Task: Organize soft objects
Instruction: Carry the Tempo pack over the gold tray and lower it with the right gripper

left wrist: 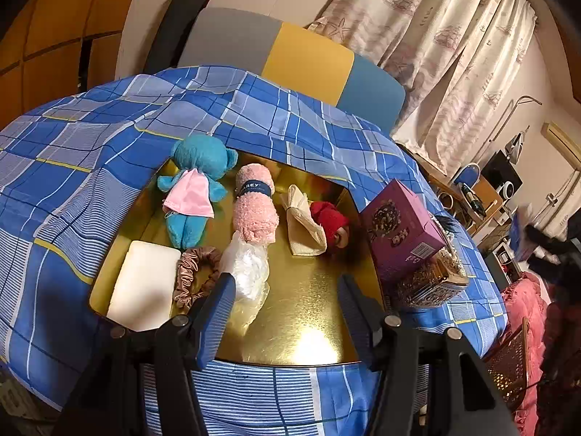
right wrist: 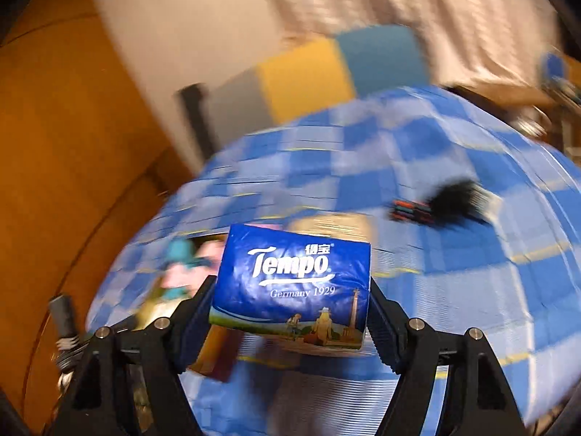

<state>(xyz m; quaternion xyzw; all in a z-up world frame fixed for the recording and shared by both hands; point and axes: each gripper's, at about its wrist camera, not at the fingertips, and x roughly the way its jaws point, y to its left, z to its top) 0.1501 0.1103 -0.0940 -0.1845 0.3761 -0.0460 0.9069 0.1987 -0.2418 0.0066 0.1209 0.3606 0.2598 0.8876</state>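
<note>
The right claw (right wrist: 290, 312) clamps a blue plastic-wrapped Tempo tissue pack (right wrist: 293, 283) by its two ends, raised above the blue checked bedspread (right wrist: 454, 272); its view is blurred. The left claw (left wrist: 287, 290) hangs wide open and empty over the shallow gold tray (left wrist: 308, 312). Carrying the pack well likely means keeping it level and lowering it onto the tray's bare near patch, clear of the row. Counted in the tray: one blue plush toy (left wrist: 194, 189), one pink fluffy roll (left wrist: 254, 207), one white foam block (left wrist: 143, 285), one brown satin scrunchie (left wrist: 194, 272), one clear plastic bag (left wrist: 247, 269), one cream folded cloth (left wrist: 303, 225), one red-hatted doll (left wrist: 332, 223).
</note>
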